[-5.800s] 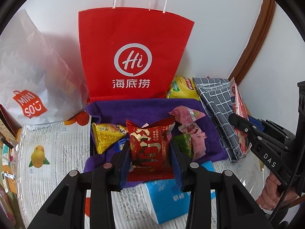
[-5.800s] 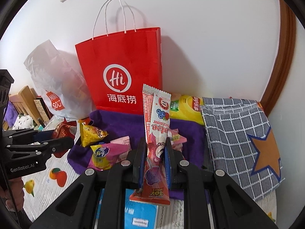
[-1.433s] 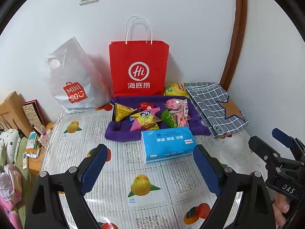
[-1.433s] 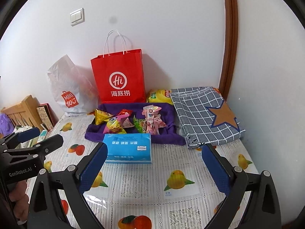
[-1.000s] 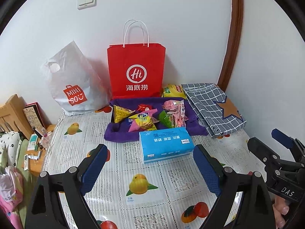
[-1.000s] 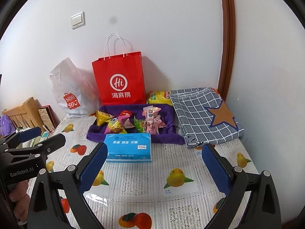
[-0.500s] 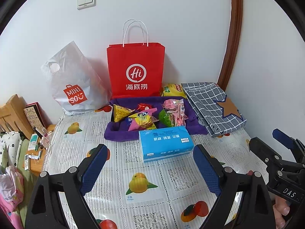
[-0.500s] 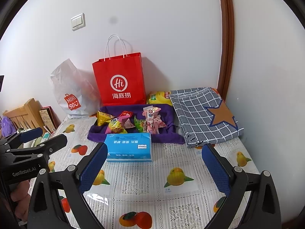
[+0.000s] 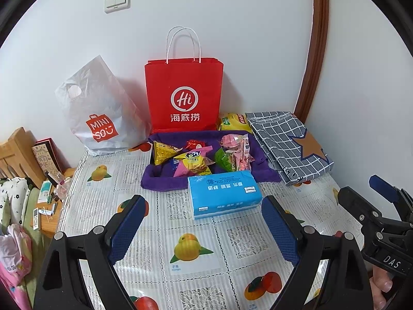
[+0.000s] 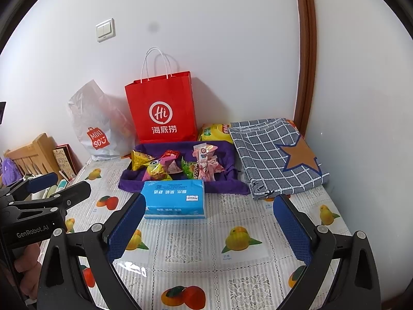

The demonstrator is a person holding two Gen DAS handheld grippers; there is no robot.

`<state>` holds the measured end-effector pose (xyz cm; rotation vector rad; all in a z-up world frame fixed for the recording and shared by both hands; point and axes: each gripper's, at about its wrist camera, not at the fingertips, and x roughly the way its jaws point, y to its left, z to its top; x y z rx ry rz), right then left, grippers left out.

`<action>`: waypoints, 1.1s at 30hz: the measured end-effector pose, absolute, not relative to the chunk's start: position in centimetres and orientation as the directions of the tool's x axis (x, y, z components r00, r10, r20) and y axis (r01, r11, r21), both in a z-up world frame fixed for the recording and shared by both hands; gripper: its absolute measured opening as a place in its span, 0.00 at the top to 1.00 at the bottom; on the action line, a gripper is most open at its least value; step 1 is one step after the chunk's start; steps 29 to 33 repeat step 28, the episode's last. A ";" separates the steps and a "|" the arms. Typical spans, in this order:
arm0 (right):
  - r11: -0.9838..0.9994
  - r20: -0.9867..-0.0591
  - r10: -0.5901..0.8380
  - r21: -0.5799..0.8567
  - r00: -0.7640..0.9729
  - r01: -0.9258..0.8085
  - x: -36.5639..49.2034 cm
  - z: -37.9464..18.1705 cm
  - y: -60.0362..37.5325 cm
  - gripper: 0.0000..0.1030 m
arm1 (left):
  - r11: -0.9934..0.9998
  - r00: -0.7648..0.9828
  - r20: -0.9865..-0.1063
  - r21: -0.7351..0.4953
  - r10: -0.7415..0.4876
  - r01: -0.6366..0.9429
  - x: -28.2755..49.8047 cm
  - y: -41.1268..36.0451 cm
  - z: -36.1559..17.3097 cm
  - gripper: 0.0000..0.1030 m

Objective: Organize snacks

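White walls and a table under a plastic cloth printed with fruit [image 9: 191, 235] make the setting. Above this cloth the left gripper [image 9: 204, 228] is held with its two blue pads spread wide, and nothing is between them. The right gripper [image 10: 209, 228] is held the same way, wide apart and empty, and is also seen at the right edge of the left view.

Just beyond the fingers one light blue soft pack of tissues [image 9: 224, 193] is lying flat. Touching its far side is one tray lined with purple cloth [image 9: 165, 180], and the snacks are gathered inside it: one yellow triangular packet [image 9: 163, 152], one small red packet [image 9: 195, 144], one pink and yellow packet [image 9: 193, 162], one green packet [image 9: 225, 159] and a bunch of pink wrapped sweets [image 9: 238, 149], whose number cannot be told. One yellow bag of crisps [image 9: 233, 121] is left outside, behind the tray.

Further back one red paper bag with white handles [image 9: 183, 95] and one white plastic shopping bag [image 9: 98, 111] are standing against the wall, and one folded grey checked cloth with a brown star [image 9: 286, 142] is lying to the right.

The task is judged to be nearly done or done, since no loose snack is seen on the cloth. If more is wanted, a reach over the tissues toward the crisps is called for.
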<state>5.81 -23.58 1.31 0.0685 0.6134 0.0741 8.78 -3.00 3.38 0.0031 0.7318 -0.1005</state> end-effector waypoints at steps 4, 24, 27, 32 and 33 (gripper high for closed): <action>0.995 -0.570 0.089 0.083 0.817 -0.050 5.7 1.4 -23.5 0.04 | 0.995 0.741 -0.666 -0.031 -0.090 0.093 8.8 -3.0 3.4 0.12; 0.994 -0.567 0.098 0.088 0.818 -0.058 5.7 1.4 -23.1 0.04 | 0.995 0.740 -0.666 -0.036 -0.093 0.093 8.4 -3.1 3.4 0.12; 0.994 -0.563 0.100 0.086 0.820 -0.062 5.7 1.5 -23.1 0.04 | 0.995 0.742 -0.664 -0.035 -0.091 0.091 8.4 -2.9 3.4 0.12; 0.994 -0.560 0.101 0.087 0.822 -0.063 5.7 1.5 -23.1 0.04 | 0.995 0.744 -0.663 -0.030 -0.087 0.090 8.4 -2.9 3.3 0.12; 0.994 -0.560 0.101 0.087 0.822 -0.063 5.7 1.5 -23.1 0.04 | 0.995 0.744 -0.663 -0.030 -0.087 0.090 8.4 -2.9 3.3 0.12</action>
